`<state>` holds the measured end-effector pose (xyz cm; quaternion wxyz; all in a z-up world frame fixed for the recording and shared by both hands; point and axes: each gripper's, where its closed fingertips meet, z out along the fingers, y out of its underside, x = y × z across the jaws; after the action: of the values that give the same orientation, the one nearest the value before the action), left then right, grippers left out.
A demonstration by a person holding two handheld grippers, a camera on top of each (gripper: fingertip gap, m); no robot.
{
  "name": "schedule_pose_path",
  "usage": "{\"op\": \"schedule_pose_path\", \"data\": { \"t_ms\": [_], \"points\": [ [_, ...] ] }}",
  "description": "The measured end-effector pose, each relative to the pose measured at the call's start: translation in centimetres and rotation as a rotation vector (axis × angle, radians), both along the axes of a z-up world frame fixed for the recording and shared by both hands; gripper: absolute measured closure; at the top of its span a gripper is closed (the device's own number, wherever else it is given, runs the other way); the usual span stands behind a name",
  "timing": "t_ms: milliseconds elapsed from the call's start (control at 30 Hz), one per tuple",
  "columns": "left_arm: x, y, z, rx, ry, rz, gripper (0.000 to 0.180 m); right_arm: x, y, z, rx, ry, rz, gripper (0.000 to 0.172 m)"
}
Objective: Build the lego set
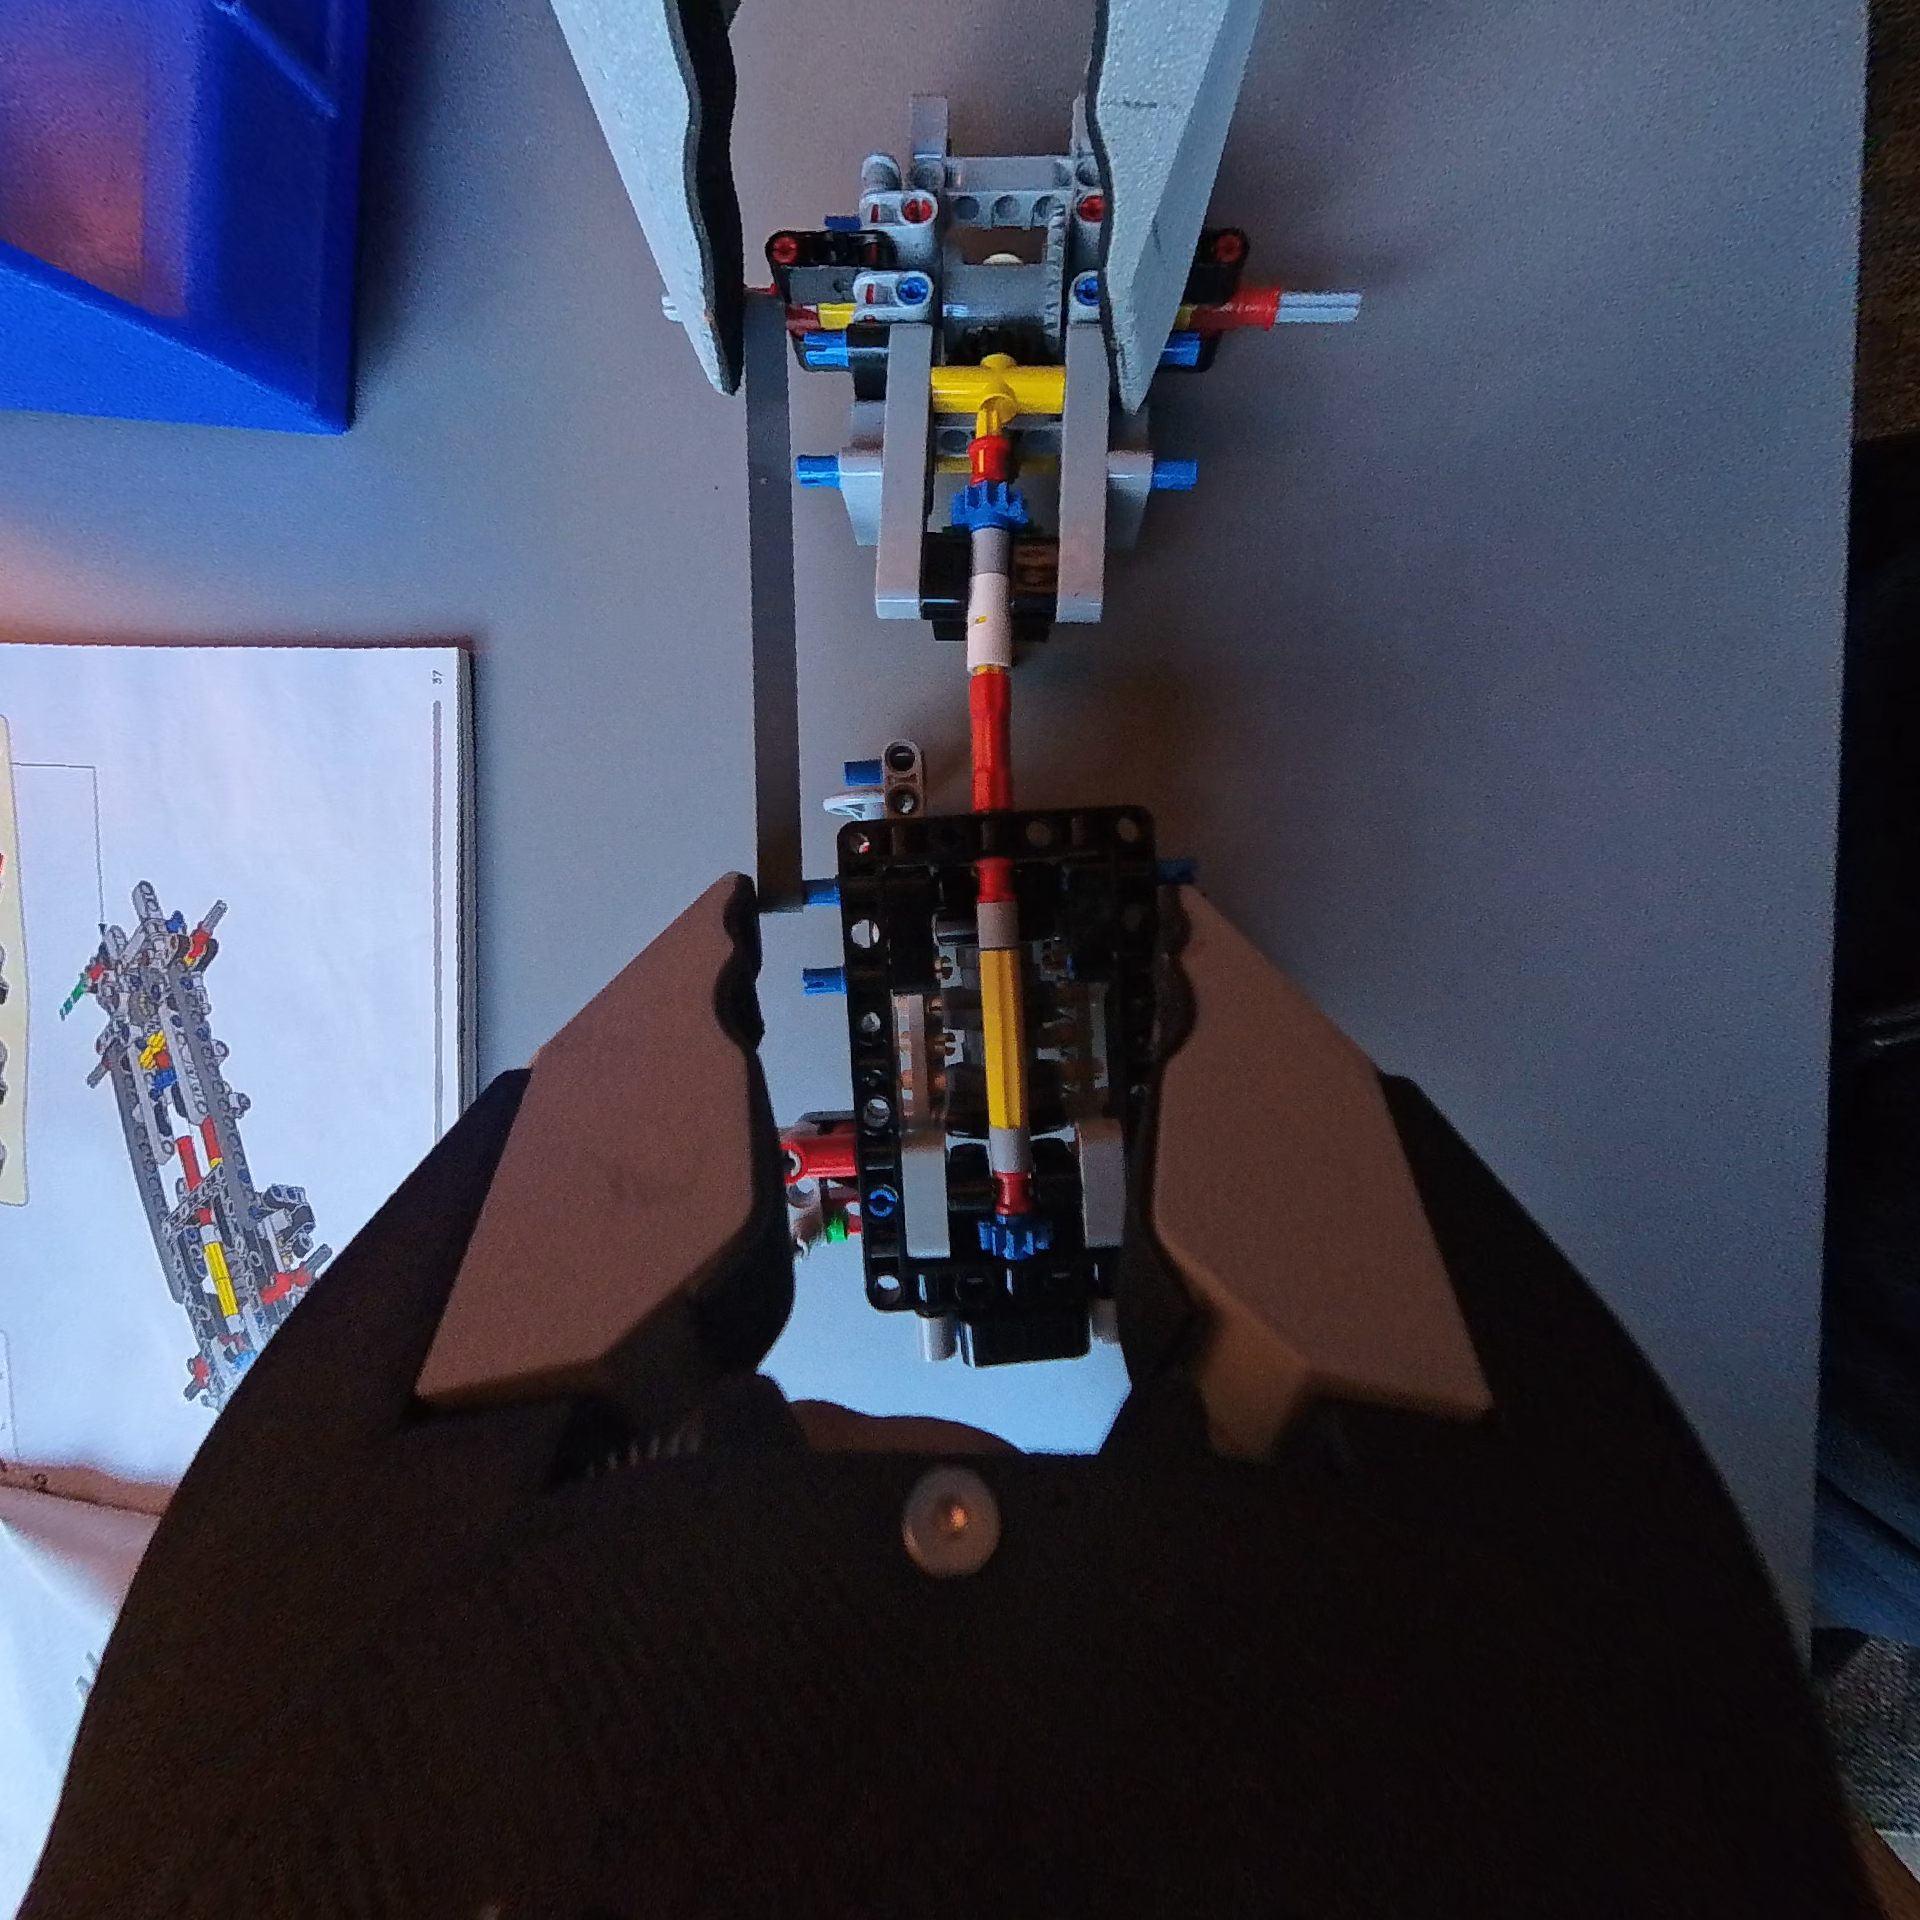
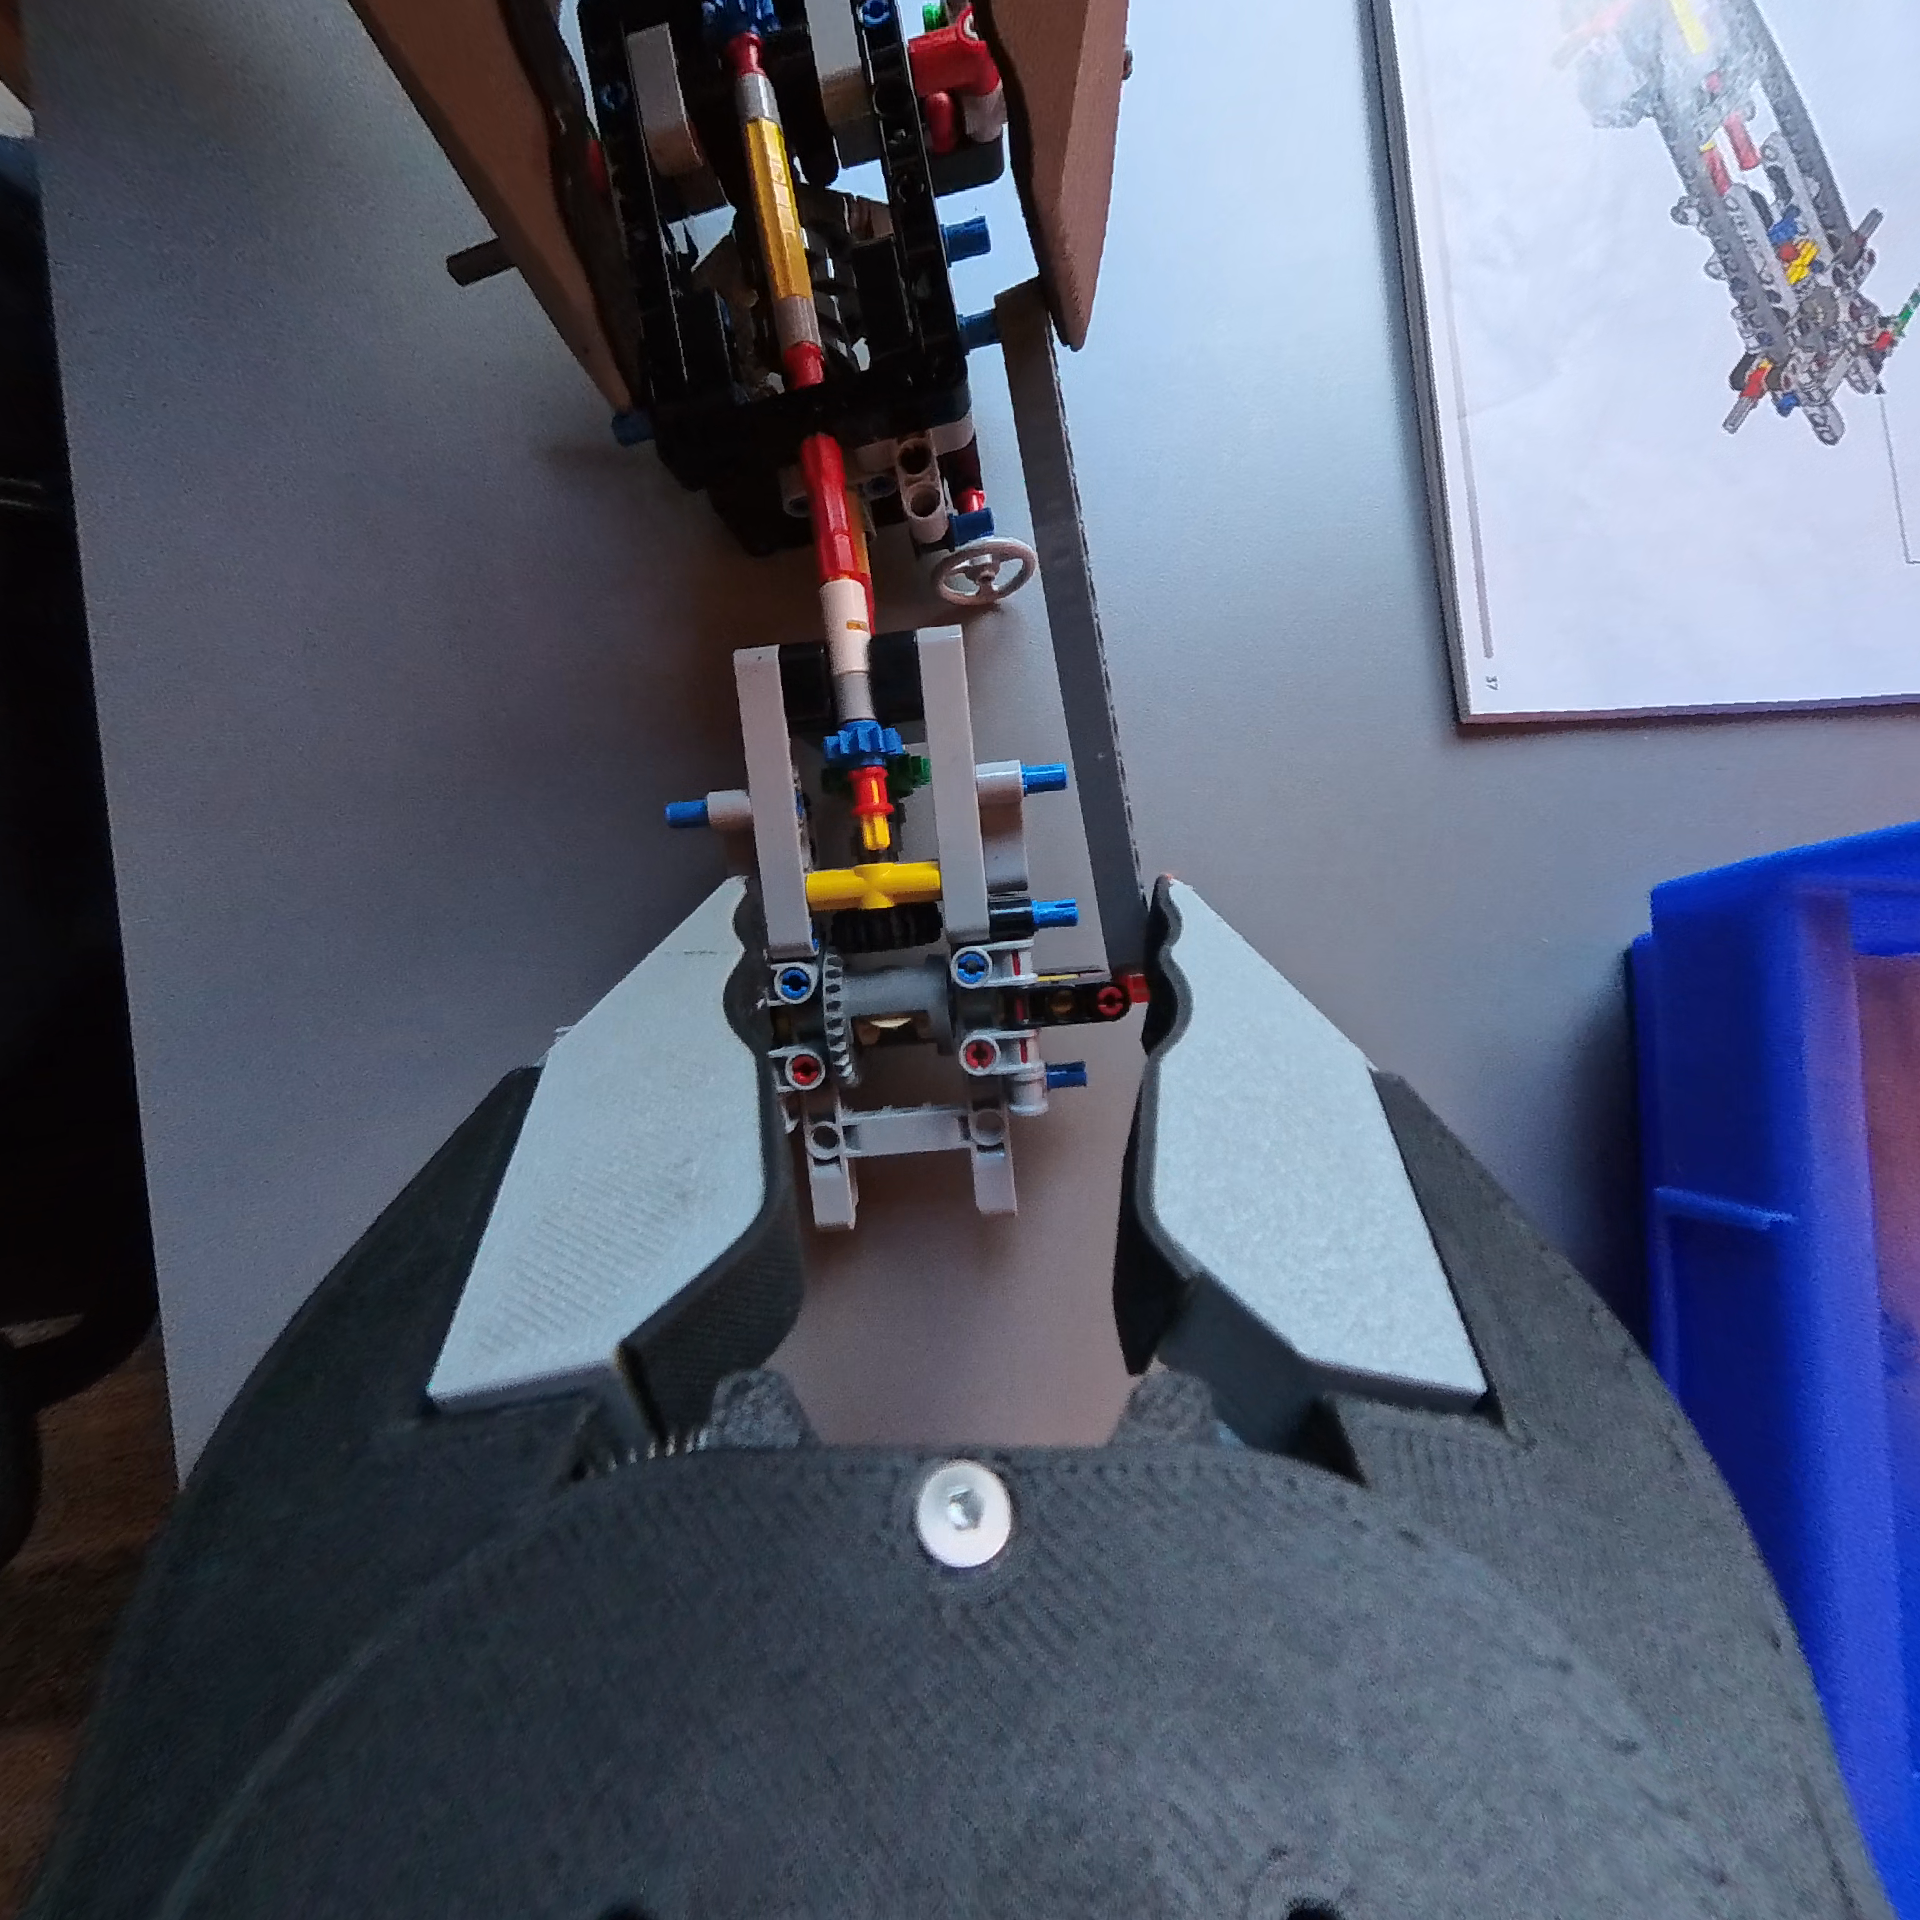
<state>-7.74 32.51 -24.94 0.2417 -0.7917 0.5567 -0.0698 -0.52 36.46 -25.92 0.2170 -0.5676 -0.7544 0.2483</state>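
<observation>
Left gripper (image 1: 956, 914), brown-fingered, fills the bottom of its own view, its jaws wide around the black frame (image 1: 862, 1039) at one end of a brick model (image 1: 997, 1039). One pad sits against the frame's side. The other stands apart from it, with short blue pins (image 1: 823, 979) in the gap, and its tip is just beside the end of a long grey beam (image 1: 771, 623) lying flat on the worktop (image 1: 1455, 727).

A red, white and yellow shaft (image 1: 989, 748) runs from the frame to the model's grey axle end (image 2: 894, 997). The right gripper (image 2: 945, 935), grey-fingered, faces the left one and spans that end. One pad lies against the pin connectors on one side, and the other lies against the red tip of a black bar (image 2: 1070, 1001) sticking out on the other side, so the jaws hold the model across its width. The beam's other end lies just beside that same pad.

The model rests on the grey worktop between the two grippers. A small white wheel (image 2: 985, 569) lies just beside the frame. An open booklet (image 1: 260, 831) showing a picture of a similar build lies well off to one side, with a blue bin (image 1: 208, 260) beyond it.
</observation>
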Motion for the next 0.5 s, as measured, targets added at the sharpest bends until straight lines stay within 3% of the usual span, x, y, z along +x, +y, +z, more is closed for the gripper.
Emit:
{"op": "schedule_pose_path", "data": {
  "t_ms": [500],
  "points": [
    [0.13,-0.04,0.08,0.020,0.011,-0.007,0.106,0.03,0.00,-0.05,-0.073,-0.008,0.001,0.101]
  ]
}}
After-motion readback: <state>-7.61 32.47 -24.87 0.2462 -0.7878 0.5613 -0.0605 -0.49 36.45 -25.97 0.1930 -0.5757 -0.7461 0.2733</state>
